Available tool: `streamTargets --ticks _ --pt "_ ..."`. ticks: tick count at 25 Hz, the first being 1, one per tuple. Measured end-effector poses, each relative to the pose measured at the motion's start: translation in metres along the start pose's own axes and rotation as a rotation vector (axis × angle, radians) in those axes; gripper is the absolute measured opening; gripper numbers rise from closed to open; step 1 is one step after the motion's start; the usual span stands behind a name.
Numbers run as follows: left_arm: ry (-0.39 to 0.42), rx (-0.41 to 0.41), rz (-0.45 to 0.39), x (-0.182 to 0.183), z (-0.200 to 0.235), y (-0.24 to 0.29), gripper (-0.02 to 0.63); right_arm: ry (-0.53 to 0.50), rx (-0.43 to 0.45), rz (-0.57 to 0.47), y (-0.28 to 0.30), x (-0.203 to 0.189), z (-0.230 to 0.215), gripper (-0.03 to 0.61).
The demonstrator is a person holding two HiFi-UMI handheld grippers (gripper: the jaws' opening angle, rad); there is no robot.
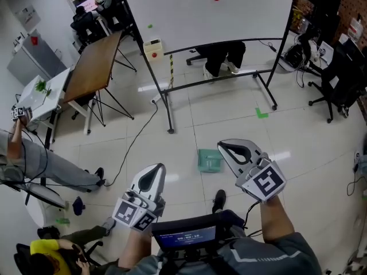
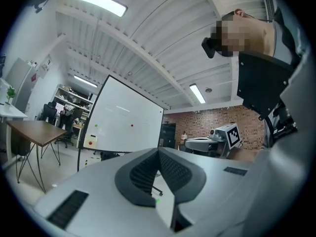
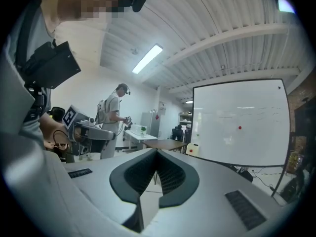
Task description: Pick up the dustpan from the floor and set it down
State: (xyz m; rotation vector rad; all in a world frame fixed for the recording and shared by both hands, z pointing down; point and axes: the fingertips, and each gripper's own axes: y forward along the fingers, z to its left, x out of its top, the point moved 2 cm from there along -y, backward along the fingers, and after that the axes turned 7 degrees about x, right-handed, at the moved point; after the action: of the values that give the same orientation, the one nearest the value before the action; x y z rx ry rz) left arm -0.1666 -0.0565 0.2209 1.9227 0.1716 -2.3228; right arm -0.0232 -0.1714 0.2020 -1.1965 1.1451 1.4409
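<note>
The green dustpan (image 1: pixel 210 160) is lying on the tiled floor (image 1: pixel 298 153), bare tiles all around its edges. The left gripper (image 1: pixel 152 171) and right gripper (image 1: pixel 229 148) are hovering with jaws pressed together, gripping nothing. The whiteboard frame (image 1: pixel 218 82) is standing well apart.

both hand-held grippers (image 1: pixel 159 168) (image 1: pixel 223 146) — level, closed

floor (image 1: pixel 321 171): pale tiles | whiteboard (image 1: pixel 212 10) on stand | wooden table (image 1: pixel 94 67) | brick wall (image 2: pixel 202 122)

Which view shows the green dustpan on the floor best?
The head view: the dustpan lies whole on the pale floor tiles, with nothing covering it. The left and right gripper views look level across the room, above the floor, and do not clearly show it.
</note>
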Motion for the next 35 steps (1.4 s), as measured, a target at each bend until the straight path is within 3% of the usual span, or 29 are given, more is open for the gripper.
streamTargets --ticks 7,14,20,28,32,35 --pt "-0.025 -0.061 0.003 -0.013 0.030 -0.154 0.026 0.036 -0.090 0.021 0.010 0.008 0.148 0.021" --pt "-0.049 -0.158 0.008 -0.003 -0.013 -0.232 0.026 0.041 -0.174 0.043 -0.039 0.028 0.244 0.020" --pt "-0.043 -0.169 -0.003 0.008 -0.094 -0.244 0.026 0.042 -0.195 0.009 -0.130 0.045 0.261 0.020" --pt "-0.067 -0.127 -0.006 -0.001 -0.184 -0.232 0.026 0.058 -0.146 -0.016 -0.218 0.042 0.257 0.020" --pt "-0.101 -0.111 -0.009 -0.003 -0.211 -0.227 0.026 0.084 -0.155 -0.022 -0.248 0.039 0.247 0.020" --pt "-0.069 -0.135 0.003 -0.004 -0.215 -0.226 0.026 0.079 -0.179 -0.030 -0.252 0.040 0.243 0.020"
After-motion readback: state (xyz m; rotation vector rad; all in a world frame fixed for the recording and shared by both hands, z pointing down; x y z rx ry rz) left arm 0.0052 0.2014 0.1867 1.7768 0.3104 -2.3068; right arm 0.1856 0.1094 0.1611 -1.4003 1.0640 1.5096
